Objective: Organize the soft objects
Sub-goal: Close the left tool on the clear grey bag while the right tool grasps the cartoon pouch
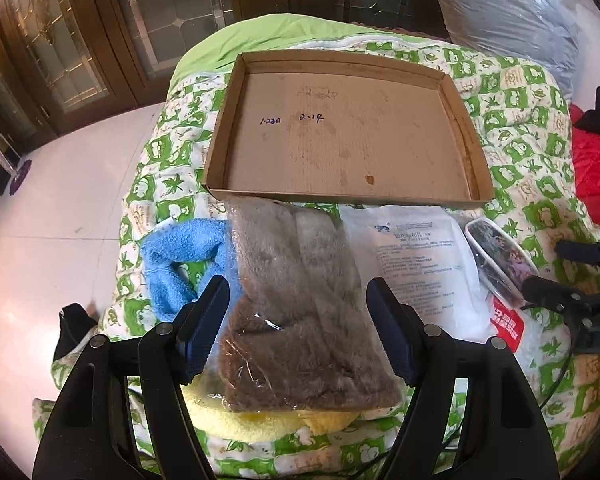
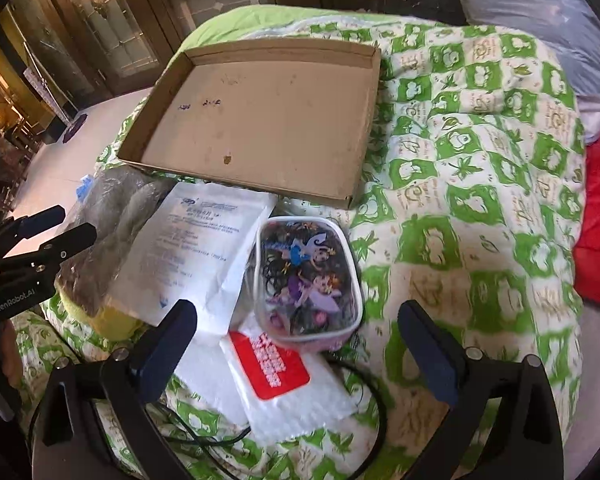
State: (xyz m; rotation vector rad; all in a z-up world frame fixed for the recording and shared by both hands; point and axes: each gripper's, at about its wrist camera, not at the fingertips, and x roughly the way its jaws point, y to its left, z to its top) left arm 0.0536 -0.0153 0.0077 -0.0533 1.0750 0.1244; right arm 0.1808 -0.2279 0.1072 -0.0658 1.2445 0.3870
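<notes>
Hovering with jaws spread wide, left gripper point(image 1: 298, 320) straddling the brown plush pack point(image 1: 300, 304), blue pads either side and not seen to touch it. Lying just in front of the cardboard tray point(image 1: 228, 128), far end touching or nearly touching the tray's near wall, near end resting on a yellow cloth point(image 1: 260, 420). Beside the tray's near-left corner, a blue towel point(image 1: 180, 256), crumpled. In front of the tray's near wall, a white printed pouch point(image 2: 196, 248), and just in front of the tray's near-right corner, a cartoon zip case point(image 2: 306, 276), with a white pack with red label point(image 2: 276, 372) below it. Right gripper point(image 2: 300, 344) likewise open, holding nothing, poised over the zip case.

Judged light and squashy: furry fabric inside a crinkled clear wrapper, likely slippery and prone to sliding between the pads. Best pinched across the narrow width near the middle, squeezing deep enough to catch plush and not film alone. Gripped at one end, probably sagging and dragging the yellow cloth along. Tray bare inside, so room to drop anywhere past the near wall, needing only a lift over the low rim.
</notes>
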